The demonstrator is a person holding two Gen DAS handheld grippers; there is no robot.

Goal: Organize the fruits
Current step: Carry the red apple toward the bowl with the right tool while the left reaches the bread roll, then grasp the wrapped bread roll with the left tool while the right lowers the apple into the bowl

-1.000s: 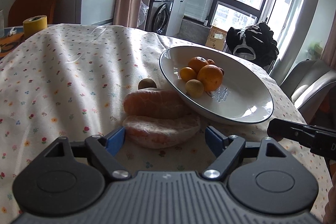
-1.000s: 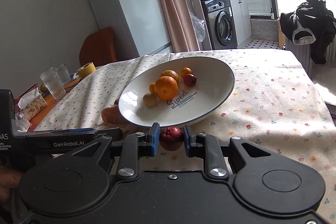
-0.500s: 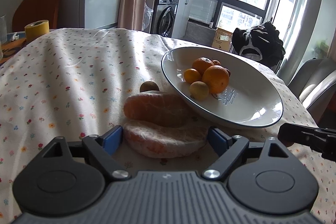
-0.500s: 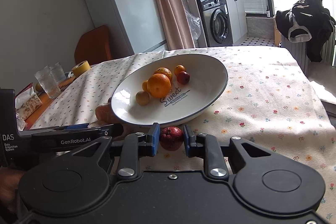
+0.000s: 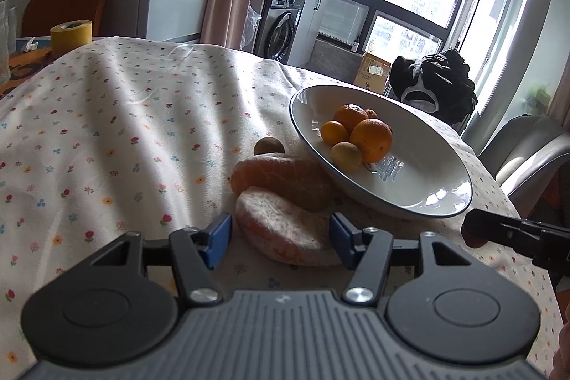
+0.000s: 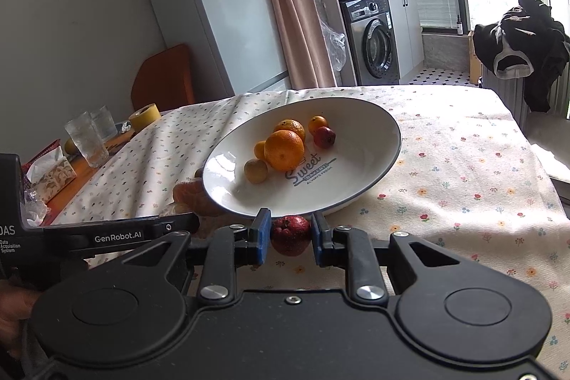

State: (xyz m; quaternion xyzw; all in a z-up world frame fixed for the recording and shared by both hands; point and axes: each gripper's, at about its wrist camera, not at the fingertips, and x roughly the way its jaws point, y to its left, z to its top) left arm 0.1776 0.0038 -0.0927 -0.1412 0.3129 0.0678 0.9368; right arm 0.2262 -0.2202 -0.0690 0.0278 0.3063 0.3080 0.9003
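Right gripper (image 6: 289, 239) squeezes small red fruit (image 6: 290, 234), just at plate (image 6: 356, 198) near edge. Fruit round, hard, slick; you grip middle, gently. Left gripper (image 5: 279, 239) spread wide, peeled citrus half (image 5: 285, 228) between pads, not touched. Soft, squishy; take by wide sides, lightly. Farther ahead: second half (image 5: 281, 178), small brown fruit (image 5: 269, 146), oranges (image 5: 370, 139) in plate.

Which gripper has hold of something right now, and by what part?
The right gripper clamps the small red fruit across its sides. The left gripper is open around the peeled fruit piece, holding nothing.
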